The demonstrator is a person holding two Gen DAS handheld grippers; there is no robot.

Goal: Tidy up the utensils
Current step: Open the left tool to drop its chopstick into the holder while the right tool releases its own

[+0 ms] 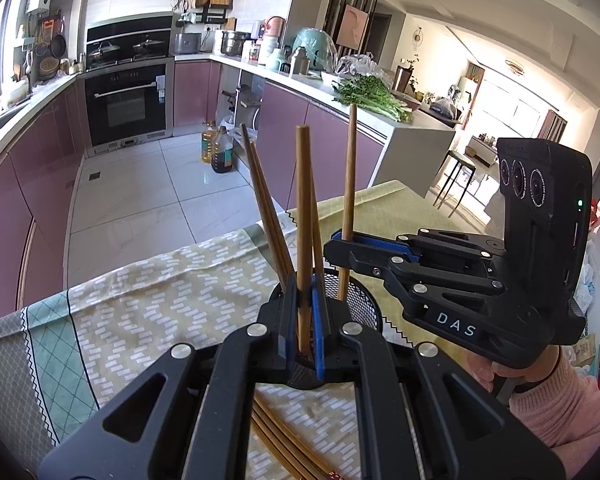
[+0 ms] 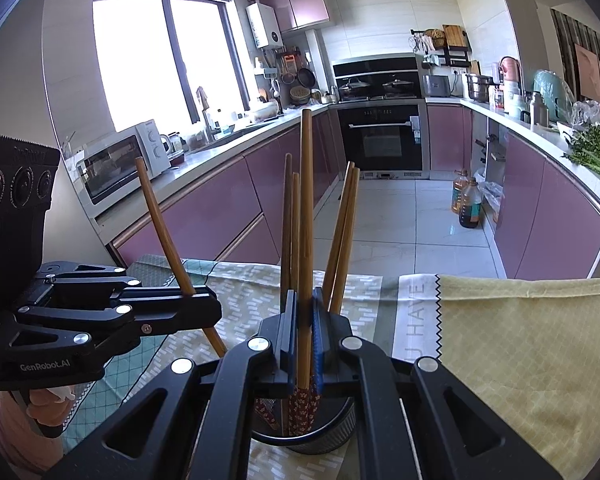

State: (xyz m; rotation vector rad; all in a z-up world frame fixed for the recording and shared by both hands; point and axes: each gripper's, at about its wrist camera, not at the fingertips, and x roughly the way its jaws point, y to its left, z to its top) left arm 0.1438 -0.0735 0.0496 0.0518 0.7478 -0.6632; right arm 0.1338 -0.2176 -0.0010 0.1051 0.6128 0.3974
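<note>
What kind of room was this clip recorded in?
A home kitchen, most likely: a built-in oven under a stovetop, purple base cabinets beneath long counters, and a microwave by the window.

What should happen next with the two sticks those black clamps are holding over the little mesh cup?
Probably a short lowering, then letting go. The right gripper pinches a chopstick upright, its patterned end already inside the mesh holder, where others stand. The left gripper also clamps a chopstick; its lower end is hidden, so easing it into the cup first seems wise.
</note>
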